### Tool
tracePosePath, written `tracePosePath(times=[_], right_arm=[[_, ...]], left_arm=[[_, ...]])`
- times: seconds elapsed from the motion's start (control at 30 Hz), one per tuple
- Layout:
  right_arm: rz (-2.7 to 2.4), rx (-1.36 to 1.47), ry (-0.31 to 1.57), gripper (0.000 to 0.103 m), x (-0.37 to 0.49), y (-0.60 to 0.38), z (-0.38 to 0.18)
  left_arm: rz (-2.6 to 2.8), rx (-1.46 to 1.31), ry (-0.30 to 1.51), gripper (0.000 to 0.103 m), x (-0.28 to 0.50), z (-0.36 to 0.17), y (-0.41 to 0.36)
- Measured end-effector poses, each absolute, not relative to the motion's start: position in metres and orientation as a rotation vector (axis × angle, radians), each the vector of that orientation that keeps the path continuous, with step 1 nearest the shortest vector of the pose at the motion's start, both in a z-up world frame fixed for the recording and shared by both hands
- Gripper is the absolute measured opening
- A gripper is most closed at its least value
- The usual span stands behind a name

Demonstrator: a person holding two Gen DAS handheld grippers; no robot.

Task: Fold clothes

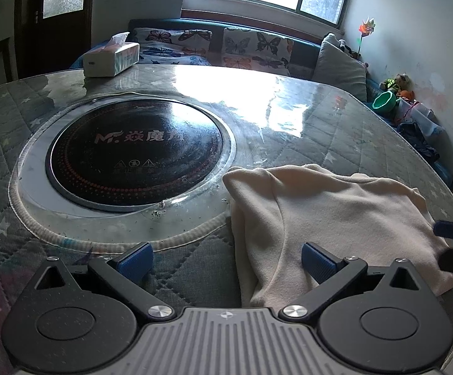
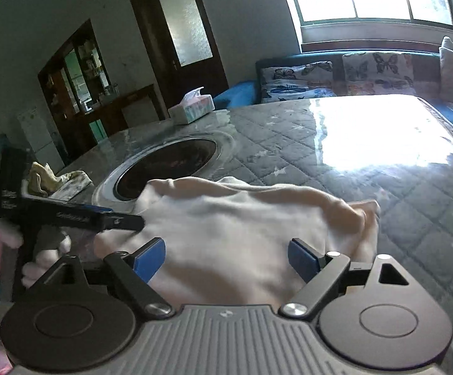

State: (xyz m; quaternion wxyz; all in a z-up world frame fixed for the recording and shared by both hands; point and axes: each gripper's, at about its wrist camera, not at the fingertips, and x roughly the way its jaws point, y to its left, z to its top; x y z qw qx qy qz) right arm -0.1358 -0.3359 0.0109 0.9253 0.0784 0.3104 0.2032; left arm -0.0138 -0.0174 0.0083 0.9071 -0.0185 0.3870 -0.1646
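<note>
The left gripper [image 1: 226, 259] hangs with its fingers [image 1: 135, 257] spread wide, nothing between them, over the near left edge of a cream garment [image 1: 329, 215]. The right gripper [image 2: 226, 257] is likewise wide open above it. The garment lies rumpled on the quilted tabletop [image 1: 335, 131], just beside the round cooktop [image 1: 135, 153]. Farther back sits a tissue box [image 1: 112, 57].

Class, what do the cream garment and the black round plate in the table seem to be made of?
Garment: likely soft fleece or brushed knit, matte, with limp rounded folds. Plate: probably glass or ceramic, glossy, mirroring window light.
</note>
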Motion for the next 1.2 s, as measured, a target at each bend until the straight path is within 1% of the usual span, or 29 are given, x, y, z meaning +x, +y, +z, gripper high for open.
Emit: tracePosePath(times=[0.13, 0.27, 0.4, 0.53, 0.67, 0.83, 0.97, 1.07, 1.2], right_arm=[[0.4, 0.203, 0.692, 0.087, -0.118, -0.345, -0.005], [0.394, 0.206, 0.68, 0.087, -0.117, -0.348, 0.002], [0.399, 0.19, 0.652, 0.087, -0.096, -0.347, 0.014], [0.385, 0.202, 0.7, 0.086, -0.066, -0.349, 0.004], [0.35, 0.211, 0.722, 0.086, -0.058, -0.352, 0.002], [0.283, 0.05, 0.692, 0.086, -0.05, -0.327, 0.014], [0.278, -0.053, 0.751, 0.086, -0.033, -0.307, 0.002], [0.229, -0.102, 0.777, 0.087, -0.023, -0.301, -0.005], [0.242, -0.113, 0.754, 0.087, -0.026, -0.294, 0.006]], left_arm=[[-0.342, -0.038, 0.801, 0.103, -0.013, 0.008, -0.017], [-0.344, -0.034, 0.804, 0.103, -0.012, 0.009, -0.017], [-0.344, -0.033, 0.805, 0.103, -0.012, 0.008, -0.017], [-0.344, -0.034, 0.805, 0.103, -0.012, 0.008, -0.017], [-0.347, -0.037, 0.805, 0.103, -0.012, 0.008, -0.016], [-0.35, -0.037, 0.804, 0.103, -0.012, 0.008, -0.016], [-0.356, -0.04, 0.8, 0.103, -0.012, 0.008, -0.016], [-0.357, -0.043, 0.801, 0.103, -0.012, 0.008, -0.016], [-0.36, -0.045, 0.802, 0.103, -0.013, 0.009, -0.016]])
